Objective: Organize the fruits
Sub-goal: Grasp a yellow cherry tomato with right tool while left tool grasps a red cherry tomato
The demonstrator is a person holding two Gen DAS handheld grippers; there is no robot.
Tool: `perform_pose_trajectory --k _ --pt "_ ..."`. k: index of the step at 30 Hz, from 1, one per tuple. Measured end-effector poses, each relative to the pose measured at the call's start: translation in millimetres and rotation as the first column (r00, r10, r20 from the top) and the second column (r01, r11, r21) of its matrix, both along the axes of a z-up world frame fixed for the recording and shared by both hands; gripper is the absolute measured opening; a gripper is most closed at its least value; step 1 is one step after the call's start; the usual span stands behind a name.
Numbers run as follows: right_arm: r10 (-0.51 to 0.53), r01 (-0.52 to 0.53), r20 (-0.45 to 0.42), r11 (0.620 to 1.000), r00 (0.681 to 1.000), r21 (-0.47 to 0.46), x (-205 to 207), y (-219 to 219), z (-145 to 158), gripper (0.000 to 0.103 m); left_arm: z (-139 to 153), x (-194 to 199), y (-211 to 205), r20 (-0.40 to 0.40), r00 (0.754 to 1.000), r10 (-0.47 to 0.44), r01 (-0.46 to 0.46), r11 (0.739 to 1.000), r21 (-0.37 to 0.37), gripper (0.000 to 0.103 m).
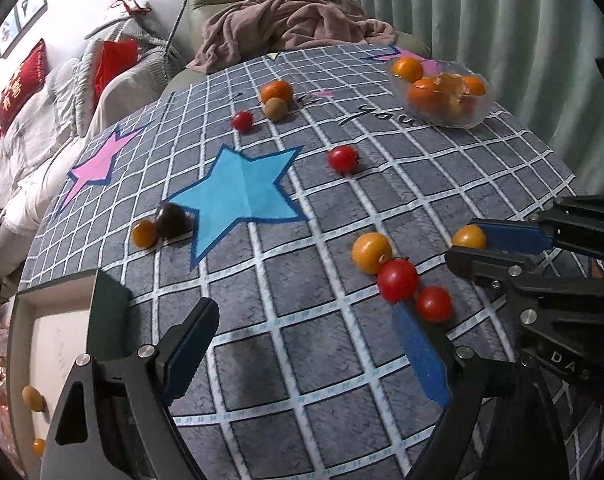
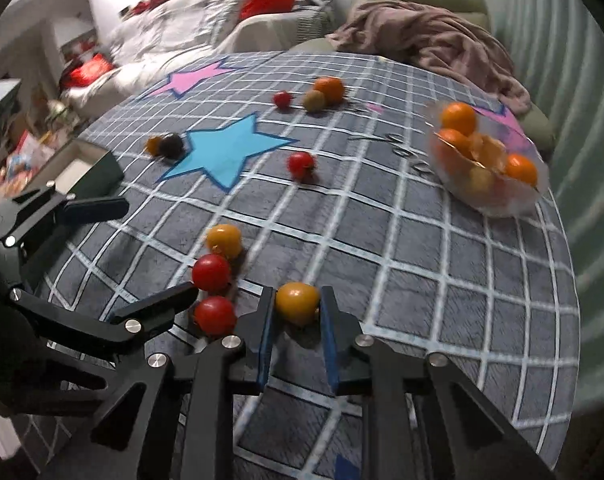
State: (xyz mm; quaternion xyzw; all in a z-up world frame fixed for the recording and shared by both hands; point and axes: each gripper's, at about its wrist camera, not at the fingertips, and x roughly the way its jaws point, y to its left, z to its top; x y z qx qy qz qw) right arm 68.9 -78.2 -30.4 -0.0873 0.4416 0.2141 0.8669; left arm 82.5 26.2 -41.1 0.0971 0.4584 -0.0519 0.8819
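The right gripper [image 2: 298,308] clasps a yellow tomato [image 2: 297,299] near the table's edge, the left gripper [image 1: 309,344] gapes empty, and though the far-right glass bowl [image 1: 477,114] holds oranges, about ten fruits remain scattered.

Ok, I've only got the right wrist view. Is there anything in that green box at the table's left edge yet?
Observer: Yes. The left wrist view looks into the green box, and two small yellow fruits lie on its white floor.
Operator: And is the left hand-held gripper carrying anything?
Observer: No. The left hand-held gripper is open, and only the tablecloth shows between its fingers.
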Motion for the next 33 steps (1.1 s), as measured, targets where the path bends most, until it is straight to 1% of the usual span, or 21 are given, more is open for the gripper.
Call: perform_pose_trajectory --k 3,8,9,10,11,16,19,22,24,28,30,31,33 --pt "-0.022 0.022 -0.004 1.000 1.000 0.010 -4.7 -9.2 0.2 0.023 0.8 0.5 -8.0 0.004 1.000 -0.019 0.019 1.000 -0.001 0.090" --pt "-0.049 0.050 -0.009 0.998 0.999 0.024 -9.1 -22.3 0.1 0.023 0.6 3.1 -15.0 -0.005 1.000 -0.029 0.029 0.999 -0.026 0.090" --pt "-0.058 0.059 -0.012 0.998 0.998 0.031 -9.1 -25.1 0.5 0.023 0.1 5.2 -15.5 -0.010 1.000 -0.027 0.027 0.999 -0.034 0.089" --pt "-0.065 0.066 -0.016 0.997 0.998 0.039 -8.9 -27.6 0.4 0.023 -0.3 7.1 -15.8 -0.015 1.000 -0.026 0.026 0.999 -0.043 0.081" --pt "-0.072 0.073 -0.021 0.996 0.997 0.048 -8.6 -29.8 0.6 0.023 -1.1 10.7 -16.0 -0.026 0.999 -0.027 0.025 0.998 -0.055 0.077" --pt "-0.089 0.091 -0.029 0.993 0.996 0.075 -10.4 -35.5 0.6 0.023 -3.4 20.2 -15.8 -0.038 0.999 -0.018 0.015 0.997 -0.072 0.077" --pt "-0.094 0.096 -0.030 0.992 0.995 0.080 -10.6 -36.0 0.1 0.023 -2.9 18.7 -17.7 -0.036 0.999 -0.028 0.025 0.997 -0.078 0.070" --pt "-0.101 0.104 -0.035 0.991 0.994 0.089 -11.6 -37.8 0.2 0.023 -1.3 13.6 -17.0 -0.033 0.999 -0.005 0.002 0.997 -0.071 0.069" --pt "-0.106 0.110 -0.037 0.989 0.994 0.097 -13.3 -40.5 0.2 0.023 2.1 5.1 -14.5 -0.030 1.000 0.003 -0.006 0.996 -0.090 0.070" --pt "-0.124 0.128 -0.037 0.986 0.992 0.110 -14.8 -47.3 1.5 0.023 9.8 -13.0 -14.1 -0.006 1.000 -0.007 0.006 0.992 -0.125 0.070" --pt "-0.134 0.137 -0.038 0.984 0.990 0.117 -15.2 -50.5 2.2 0.023 11.3 -17.0 -15.3 -0.011 1.000 -0.013 0.011 0.989 -0.145 0.070" --pt "-0.140 0.143 -0.037 0.983 0.989 0.117 -15.3 -52.1 1.9 0.023 10.3 -17.9 -18.3 -0.018 1.000 -0.022 0.019 0.989 -0.145 0.070" --pt "-0.147 0.150 -0.037 0.982 0.988 0.113 -15.8 -53.7 1.6 0.023 7.2 -19.2 -27.4 -0.019 0.999 -0.041 0.039 0.992 -0.122 0.070"
